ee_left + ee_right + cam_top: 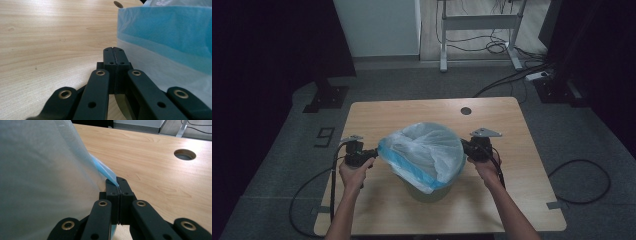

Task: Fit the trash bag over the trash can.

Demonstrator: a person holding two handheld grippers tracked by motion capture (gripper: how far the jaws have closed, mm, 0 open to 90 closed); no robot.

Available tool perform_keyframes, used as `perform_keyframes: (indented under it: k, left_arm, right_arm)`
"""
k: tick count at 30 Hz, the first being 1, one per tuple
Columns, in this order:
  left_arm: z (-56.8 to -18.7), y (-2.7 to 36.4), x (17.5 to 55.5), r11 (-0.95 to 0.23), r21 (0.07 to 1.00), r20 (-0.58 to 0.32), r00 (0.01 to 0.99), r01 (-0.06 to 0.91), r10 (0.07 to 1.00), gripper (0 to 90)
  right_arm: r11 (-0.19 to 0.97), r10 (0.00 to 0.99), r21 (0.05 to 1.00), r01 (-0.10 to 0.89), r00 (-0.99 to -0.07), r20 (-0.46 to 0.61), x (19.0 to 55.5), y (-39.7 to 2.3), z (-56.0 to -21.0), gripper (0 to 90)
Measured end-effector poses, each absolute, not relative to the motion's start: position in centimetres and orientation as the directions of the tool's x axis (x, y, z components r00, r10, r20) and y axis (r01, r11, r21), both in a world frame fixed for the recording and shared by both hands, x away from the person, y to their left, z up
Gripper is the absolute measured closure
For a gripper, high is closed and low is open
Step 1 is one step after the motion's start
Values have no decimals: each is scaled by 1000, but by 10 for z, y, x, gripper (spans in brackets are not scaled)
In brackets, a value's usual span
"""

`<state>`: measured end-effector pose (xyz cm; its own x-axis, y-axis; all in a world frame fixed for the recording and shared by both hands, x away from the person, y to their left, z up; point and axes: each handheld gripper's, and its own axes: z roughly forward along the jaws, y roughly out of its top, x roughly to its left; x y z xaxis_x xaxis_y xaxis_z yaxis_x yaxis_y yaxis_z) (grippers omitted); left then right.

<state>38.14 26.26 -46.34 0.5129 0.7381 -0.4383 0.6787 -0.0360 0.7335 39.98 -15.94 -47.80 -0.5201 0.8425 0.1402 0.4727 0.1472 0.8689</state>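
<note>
Mid-tabletop point(377, 112): bin point(428, 192) wearing bag point(424, 150). My right tool point(119, 185) pinches its blue hem; left tool point(115, 56) pressed together, pinching the opposite hem. Bag spans between them.

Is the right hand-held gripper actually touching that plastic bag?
Touching. In the right gripper view, the right hand-held gripper has its jaws shut on the plastic bag's blue edge.
</note>
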Motion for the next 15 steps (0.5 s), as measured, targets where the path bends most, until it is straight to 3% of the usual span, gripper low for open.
perform_keyframes:
  k: [4, 7, 9, 15]
  left_arm:
    - [-467, 263, 376, -36, 740, -435, 520, 671, 735, 897]
    - [-465, 263, 374, -36, 750, -428, 525, 661, 736, 897]
    - [-464, 263, 373, -37, 752, -424, 525, 658, 738, 897]
    - [-463, 267, 371, -32, 755, -421, 521, 655, 742, 896]
  right_arm:
    - [125, 836, 877, 463, -525, 158, 392, -165, -486, 857]
    - [78, 856, 910, 406, -496, 147, 380, -172, -482, 698]
    - [41, 853, 929, 368, -497, 159, 368, -180, -475, 656]
    - [48, 789, 958, 284, -599, 138, 321, -199, -458, 550]
